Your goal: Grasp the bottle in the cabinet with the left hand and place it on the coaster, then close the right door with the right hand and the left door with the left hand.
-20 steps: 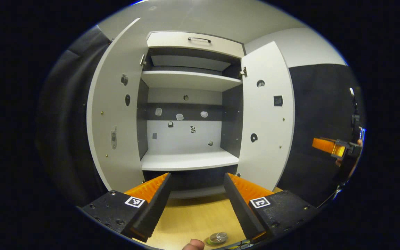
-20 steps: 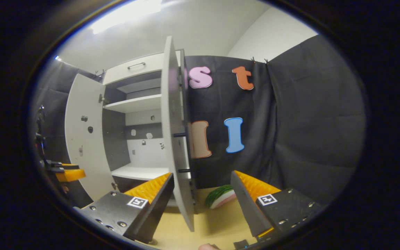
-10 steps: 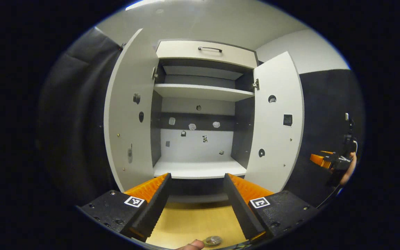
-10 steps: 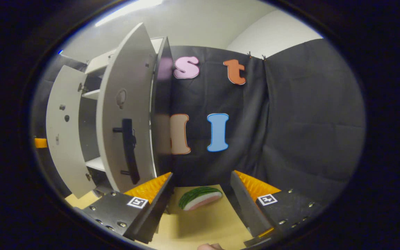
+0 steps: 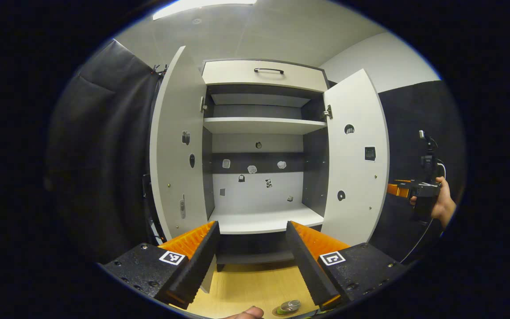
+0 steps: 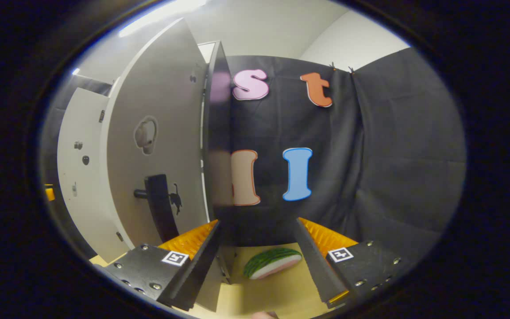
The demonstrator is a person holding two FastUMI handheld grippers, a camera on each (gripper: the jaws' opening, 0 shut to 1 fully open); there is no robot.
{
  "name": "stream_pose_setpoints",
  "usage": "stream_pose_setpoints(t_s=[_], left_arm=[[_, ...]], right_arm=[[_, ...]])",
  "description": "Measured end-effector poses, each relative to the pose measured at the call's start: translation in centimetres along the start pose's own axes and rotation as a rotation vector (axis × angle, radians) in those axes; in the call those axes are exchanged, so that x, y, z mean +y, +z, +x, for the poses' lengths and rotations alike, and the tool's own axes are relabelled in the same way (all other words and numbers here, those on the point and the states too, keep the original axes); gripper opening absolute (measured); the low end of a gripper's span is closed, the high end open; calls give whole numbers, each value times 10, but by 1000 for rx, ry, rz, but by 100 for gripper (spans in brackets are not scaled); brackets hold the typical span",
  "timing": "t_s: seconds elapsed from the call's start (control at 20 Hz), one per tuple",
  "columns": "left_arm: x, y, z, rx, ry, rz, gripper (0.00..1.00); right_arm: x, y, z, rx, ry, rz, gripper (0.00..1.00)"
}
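White shelves of the cabinet (image 5: 261, 219) are seen bare in the left gripper view, and the bottle (image 5: 289, 305) is seen low at the rim of that view, standing on the coaster (image 5: 280, 311) on the wooden desk (image 5: 246, 285); the placing step is judged done. Compared with a second ago, the right door (image 6: 157, 146) is now faced from its outer side by the right gripper (image 6: 257, 261): its dark handle (image 6: 160, 208) has come into sight close to the left finger, where only the door's edge was met before. Closing of the right door is therefore judged to be under way or about to start. Both pairs of jaws are held wide and nothing is gripped by either.

The left gripper (image 5: 251, 254) is kept back, facing the open cabinet with the left door (image 5: 177, 146) untouched. The far hand (image 5: 443, 201) behind the right door is shown by the left gripper view; a watermelon slice (image 6: 272, 262) on the desk is shown by the right gripper view.
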State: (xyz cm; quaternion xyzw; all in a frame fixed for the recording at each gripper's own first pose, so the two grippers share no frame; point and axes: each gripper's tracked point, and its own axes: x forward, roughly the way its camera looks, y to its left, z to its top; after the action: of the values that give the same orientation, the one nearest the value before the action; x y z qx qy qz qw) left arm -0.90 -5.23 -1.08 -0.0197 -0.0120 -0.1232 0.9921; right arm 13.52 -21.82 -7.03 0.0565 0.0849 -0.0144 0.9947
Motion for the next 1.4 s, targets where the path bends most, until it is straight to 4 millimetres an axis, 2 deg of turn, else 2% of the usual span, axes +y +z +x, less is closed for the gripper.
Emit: stream_pose_setpoints(t_s=[0.05,0.1,0.15,0.35,0.4,0.45,0.5,0.55,0.6,0.65,0.85,1.35,1.4], left_arm=[[0,5,1,-15,-21,-6,95],[2,8,0,-29,-32,-6,94],[3,13,0,-45,-42,-1,94],[12,22,1,-79,-41,49,95],[12,22,2,-78,-43,52,95],[12,21,2,-79,-48,50,99],[13,20,3,-78,-50,45,95],[15,18,4,-73,-49,38,95],[16,15,6,-64,-52,31,99],[19,13,8,-58,-53,22,95],[27,13,7,-63,-58,-3,95],[48,8,-13,-72,-34,-6,96],[51,6,-14,-69,-32,-11,96]], right_arm=[[13,-1,2,10,22,-19,99],[11,-1,9,2,17,-50,94],[12,4,6,-5,20,-67,89],[22,10,2,-12,14,-26,89],[24,13,3,-20,0,-16,89],[29,15,4,-31,-1,-24,89],[33,18,3,-45,-10,-27,86],[36,20,3,-49,-21,-29,88],[42,20,4,-54,-23,-32,83],[50,20,4,-55,-16,-34,88],[74,16,6,-37,-3,-25,88],[97,15,7,-38,-38,-16,88],[100,15,9,-39,-32,-17,83]])
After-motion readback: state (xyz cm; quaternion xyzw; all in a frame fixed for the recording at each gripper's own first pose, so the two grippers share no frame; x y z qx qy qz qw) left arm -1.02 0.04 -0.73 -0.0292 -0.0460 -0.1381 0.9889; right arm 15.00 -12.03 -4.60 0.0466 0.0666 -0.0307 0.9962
